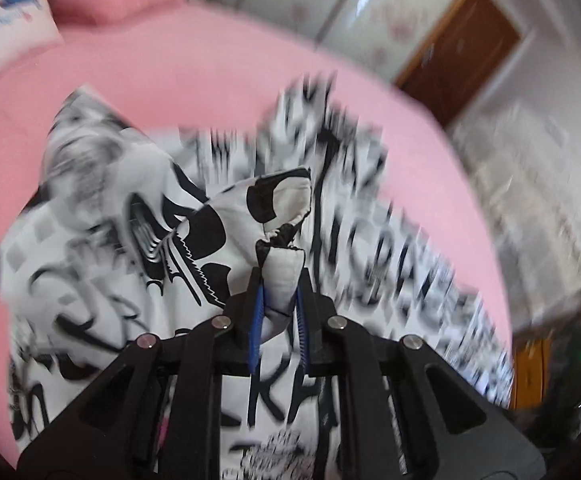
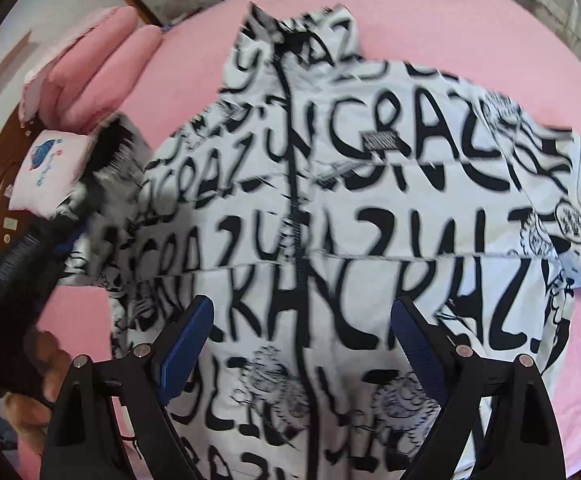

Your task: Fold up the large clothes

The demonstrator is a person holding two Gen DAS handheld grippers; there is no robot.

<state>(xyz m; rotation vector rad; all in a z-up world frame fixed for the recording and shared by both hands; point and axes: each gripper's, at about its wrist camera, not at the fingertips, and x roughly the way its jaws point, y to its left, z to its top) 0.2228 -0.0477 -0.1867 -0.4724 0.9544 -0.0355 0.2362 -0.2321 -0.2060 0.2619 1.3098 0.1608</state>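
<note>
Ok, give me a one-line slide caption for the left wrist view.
Left gripper shut on a sleeve cuff of the black-and-white jacket over the pink bed.

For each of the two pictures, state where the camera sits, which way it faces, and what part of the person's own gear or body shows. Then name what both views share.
Left wrist view: sits on the left gripper, looking down along its fingers, which are shut on a sleeve cuff of the printed jacket.
Right wrist view: sits on the right gripper, facing steeply down at the jacket's front; its fingers stand open and empty, and a hand shows lower left.
Shared: the jacket, the pink bedsheet, the small white pillow.
</note>
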